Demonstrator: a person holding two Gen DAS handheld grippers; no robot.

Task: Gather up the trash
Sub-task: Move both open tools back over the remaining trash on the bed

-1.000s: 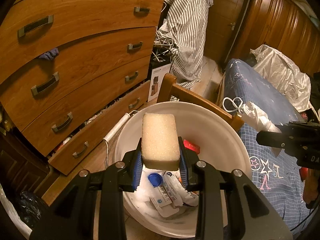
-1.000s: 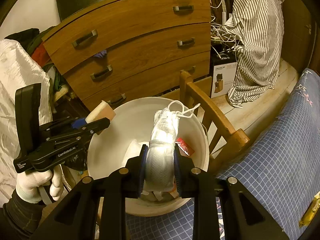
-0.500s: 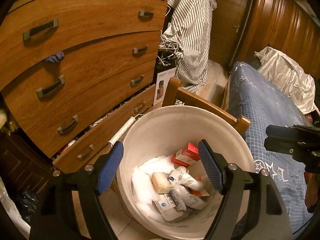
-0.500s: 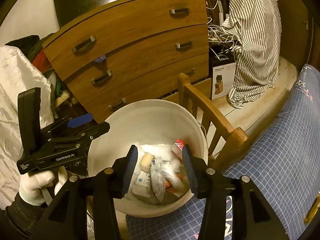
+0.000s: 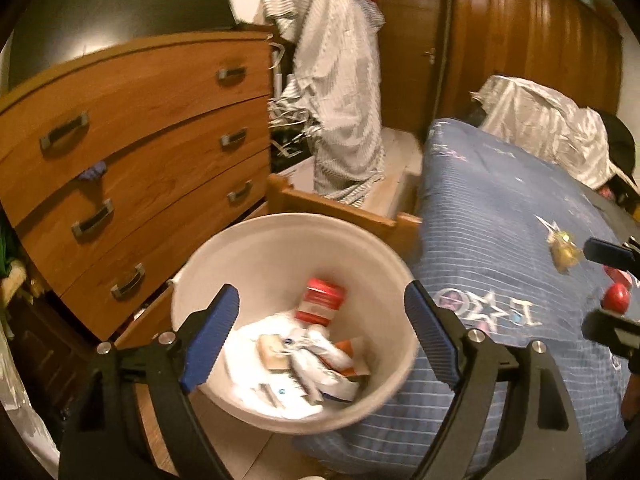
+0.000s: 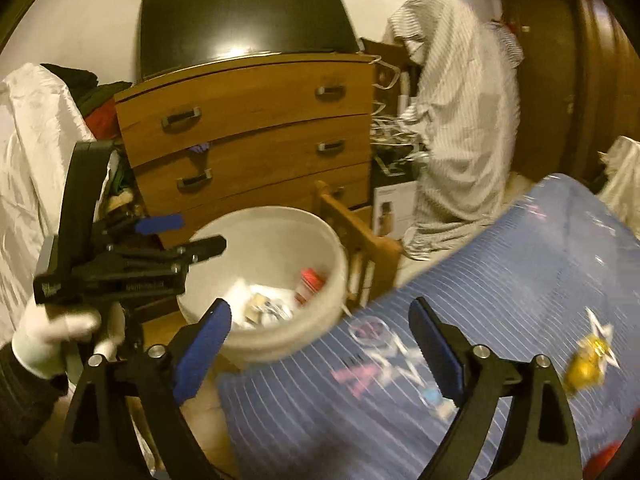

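Opening tools (image 5: 320,336) over round white bucket (image 5: 280,240)

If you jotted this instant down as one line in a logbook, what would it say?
left gripper: opening, empty, over white bucket | right gripper: opening, empty, over blue bedspread | bucket: holds trash | bed: gold wrapper uncollected

Motion blur smears the trash (image 5: 304,352) inside the bucket (image 5: 256,248); single pieces unreadable.
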